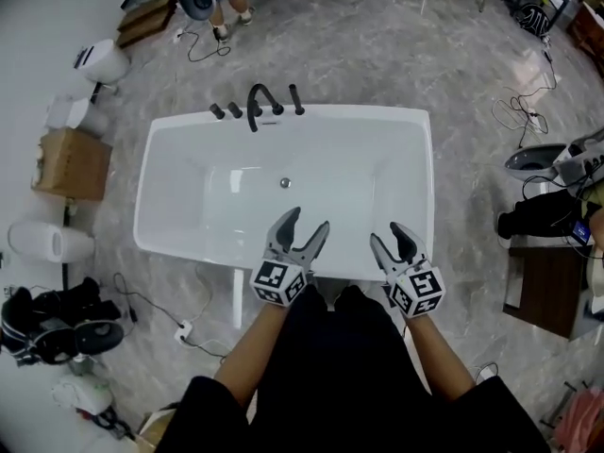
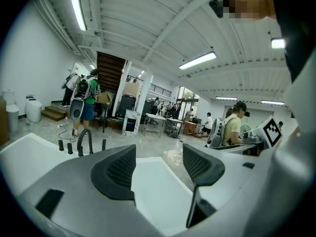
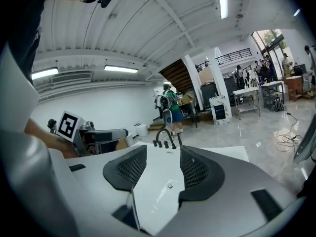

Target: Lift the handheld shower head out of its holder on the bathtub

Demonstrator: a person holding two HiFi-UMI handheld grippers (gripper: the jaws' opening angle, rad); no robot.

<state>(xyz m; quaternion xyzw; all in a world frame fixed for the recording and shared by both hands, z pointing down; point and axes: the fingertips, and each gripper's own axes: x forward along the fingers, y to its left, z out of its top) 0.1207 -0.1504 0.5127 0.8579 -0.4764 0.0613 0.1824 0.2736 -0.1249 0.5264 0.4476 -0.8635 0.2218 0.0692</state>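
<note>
L gripper (image 1: 308, 221), shower head (image 1: 297, 100) far beyond jaws

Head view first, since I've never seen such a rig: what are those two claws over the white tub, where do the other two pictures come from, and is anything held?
A person wears a camera on the head that looks down, and holds a two-jaw tool in each hand: the left gripper and the right gripper, each with a marker cube. The other two pictures come from cameras riding on those grippers, looking along their jaws. Both grippers are open and empty, above the near end of the bathtub. The black tap fittings stand untouched on its far rim.
</note>
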